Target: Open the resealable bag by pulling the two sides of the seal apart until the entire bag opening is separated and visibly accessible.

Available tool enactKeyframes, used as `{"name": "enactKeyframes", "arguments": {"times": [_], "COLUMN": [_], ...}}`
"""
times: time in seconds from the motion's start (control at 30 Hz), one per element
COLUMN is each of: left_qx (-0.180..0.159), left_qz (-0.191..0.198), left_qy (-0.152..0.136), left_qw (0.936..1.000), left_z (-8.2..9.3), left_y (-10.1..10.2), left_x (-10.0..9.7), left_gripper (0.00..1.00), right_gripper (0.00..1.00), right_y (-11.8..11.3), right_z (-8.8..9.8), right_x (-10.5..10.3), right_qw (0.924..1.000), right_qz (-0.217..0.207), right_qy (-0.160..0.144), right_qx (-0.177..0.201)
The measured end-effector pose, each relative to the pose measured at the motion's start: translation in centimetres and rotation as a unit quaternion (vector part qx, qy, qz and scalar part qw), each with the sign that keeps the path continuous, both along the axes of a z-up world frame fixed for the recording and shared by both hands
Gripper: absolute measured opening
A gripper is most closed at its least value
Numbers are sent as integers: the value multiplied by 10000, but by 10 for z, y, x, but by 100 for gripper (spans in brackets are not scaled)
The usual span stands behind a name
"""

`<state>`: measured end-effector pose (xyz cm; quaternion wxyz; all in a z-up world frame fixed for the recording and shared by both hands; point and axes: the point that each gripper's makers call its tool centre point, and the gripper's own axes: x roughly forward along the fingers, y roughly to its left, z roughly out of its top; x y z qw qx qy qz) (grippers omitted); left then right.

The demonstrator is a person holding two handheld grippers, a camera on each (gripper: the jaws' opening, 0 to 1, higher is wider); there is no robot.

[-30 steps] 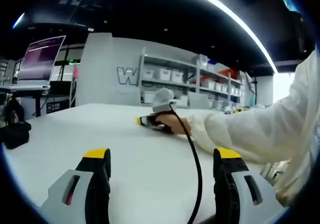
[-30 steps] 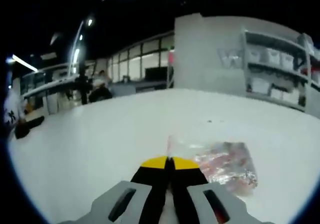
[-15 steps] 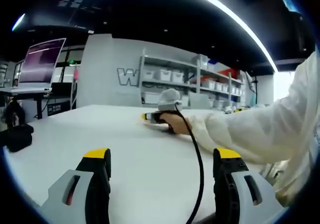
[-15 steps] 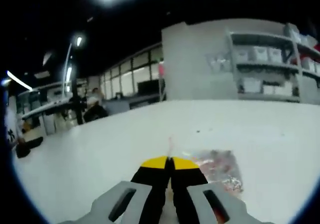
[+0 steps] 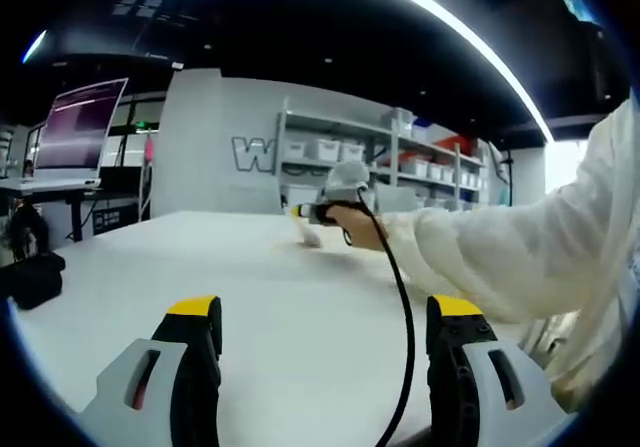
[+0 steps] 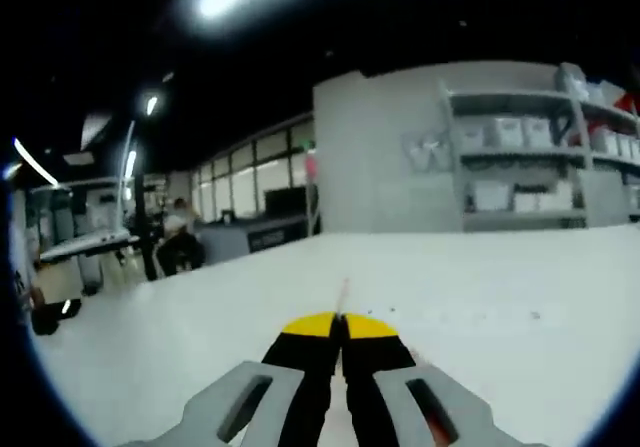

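Big white table [image 5: 300, 307] in a shelf-lined [image 5: 340, 152] workshop; left gripper [image 5: 325, 327] gapes wide, right gripper [image 6: 338, 325] pinches the bag's thin edge [image 6: 343, 295].

The right gripper [image 5: 303, 210], seen in the left gripper view at roughly 12 o'clock from the left gripper's jaws, has risen off the white table [image 5: 150, 277]; one second ago it rested on the surface. The hand [image 5: 345, 219] and sleeve [image 5: 480, 262] holding it have lifted with it.

In the right gripper view, the right gripper [image 6: 338, 325] remains closed on the thin edge of the bag [image 6: 343, 293]. The bag body, formerly lying on the table at about 2 o'clock from the tips, has left the view.
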<state>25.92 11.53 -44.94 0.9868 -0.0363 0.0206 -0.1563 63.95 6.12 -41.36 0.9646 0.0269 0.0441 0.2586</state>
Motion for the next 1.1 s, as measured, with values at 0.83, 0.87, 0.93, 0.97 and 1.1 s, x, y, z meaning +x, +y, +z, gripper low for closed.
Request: {"name": "enactKeyframes", "arguments": {"times": [0.83, 0.87, 0.93, 0.97, 1.1], "left_qx": [16, 12, 5, 3, 17], "left_qz": [-1, -5, -6, -6, -1], "left_qy": [-26, -24, -29, -24, -23], "left_qw": [10000, 10000, 10000, 10000, 10000], "left_z": [6, 6, 6, 6, 6], "left_y": [4, 4, 4, 3, 4], "left_x": [-4, -4, -4, -4, -4], "left_gripper": [84, 84, 84, 84, 84], "right_gripper": [0, 0, 0, 0, 0], "right_y": [-10, -9, -9, -9, -11], "right_z": [28, 28, 29, 30, 35], "right_x": [-6, -7, -8, -9, -7], "right_qw": [9998, 9997, 9997, 9997, 9996], "right_qz": [151, 182, 209, 210, 209], "right_qy": [-84, -71, -63, -74, -127], "right_qx": [-120, -112, -97, -96, -138]}}
